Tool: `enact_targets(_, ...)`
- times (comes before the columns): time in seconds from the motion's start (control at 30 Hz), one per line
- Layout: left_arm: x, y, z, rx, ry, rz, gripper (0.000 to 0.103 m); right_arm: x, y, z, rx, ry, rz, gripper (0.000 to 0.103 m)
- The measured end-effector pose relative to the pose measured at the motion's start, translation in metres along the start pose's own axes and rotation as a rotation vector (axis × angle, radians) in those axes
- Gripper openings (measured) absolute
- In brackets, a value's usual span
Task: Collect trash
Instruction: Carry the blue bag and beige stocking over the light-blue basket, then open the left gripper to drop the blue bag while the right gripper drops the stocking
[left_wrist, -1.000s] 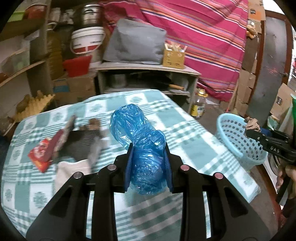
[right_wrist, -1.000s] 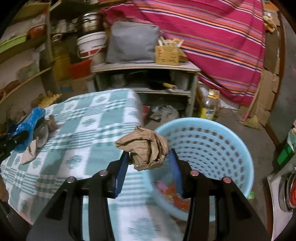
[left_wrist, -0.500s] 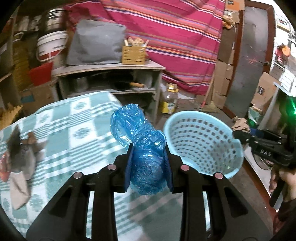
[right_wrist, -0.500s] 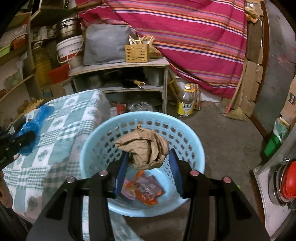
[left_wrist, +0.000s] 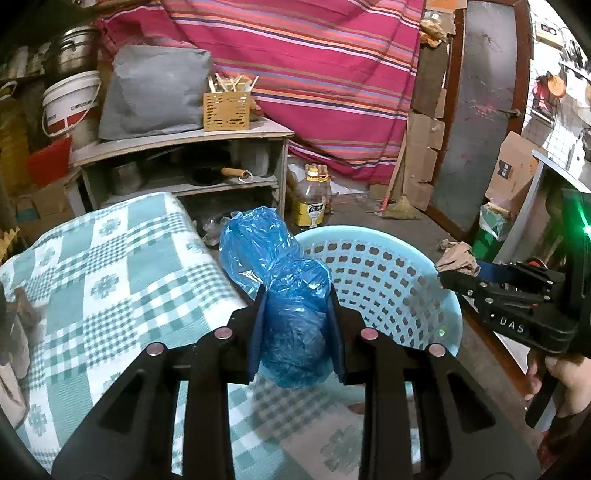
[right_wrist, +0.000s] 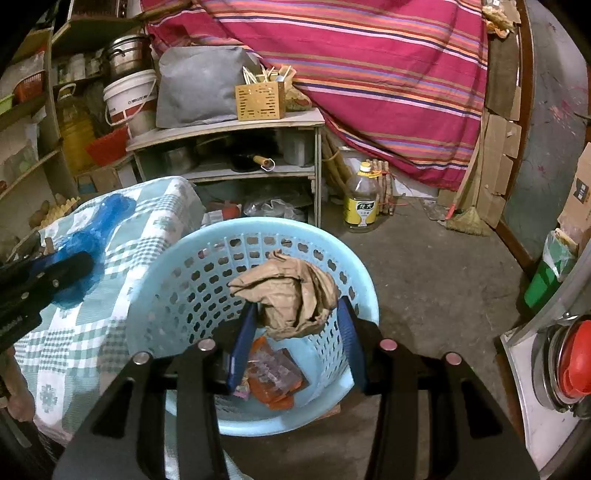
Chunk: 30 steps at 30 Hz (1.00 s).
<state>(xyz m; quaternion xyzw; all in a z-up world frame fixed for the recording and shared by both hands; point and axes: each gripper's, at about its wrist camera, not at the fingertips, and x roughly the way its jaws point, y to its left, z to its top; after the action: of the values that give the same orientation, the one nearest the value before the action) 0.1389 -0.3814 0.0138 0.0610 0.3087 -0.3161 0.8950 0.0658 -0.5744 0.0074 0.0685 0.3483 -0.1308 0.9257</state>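
The left gripper (left_wrist: 297, 325) is clamping a blue bag (left_wrist: 280, 280) at the table (left_wrist: 110, 266) edge, just short of the basket (left_wrist: 388, 273). The right gripper (right_wrist: 297, 325) is clamping brown paper (right_wrist: 291, 291) over the basket. Step in hand: dropping the trash. Next, the right should be opening, and the left should be reaching further over the rim.

Striped red cloth (right_wrist: 369, 66), white bucket (right_wrist: 129, 99), oil bottle (right_wrist: 362, 199), wooden holder (left_wrist: 226, 110) on shelf.
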Motion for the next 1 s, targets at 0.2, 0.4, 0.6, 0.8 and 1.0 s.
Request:
enact_targets(0.2, 0.015, -0.013, 0.016, 0.016, 0.006, -0.041, 0.032, 0.004, -0.003, 0.004, 0.011, 0.0, -0.002, 0.044)
enact_targets(0.4, 0.018, -0.021, 0.024, 0.02, -0.012, -0.044, 0.063, 0.008, -0.003, 0.006, 0.012, 0.007, -0.01, 0.044)
enact_targets(0.6, 0.004, -0.006, 0.02, 0.009, -0.035, 0.004, 0.08, 0.01, 0.004, 0.005, 0.007, 0.014, -0.017, 0.044)
enact_targets(0.8, -0.023, 0.035, 0.01, -0.025, -0.061, 0.095, 0.089, 0.018, 0.014, 0.004, 0.014, 0.029, -0.013, 0.044)
enact_targets(1.0, -0.053, 0.092, -0.006, -0.064, -0.064, 0.203, 0.093, 0.025, 0.03, 0.008, 0.013, 0.028, -0.012, 0.045)
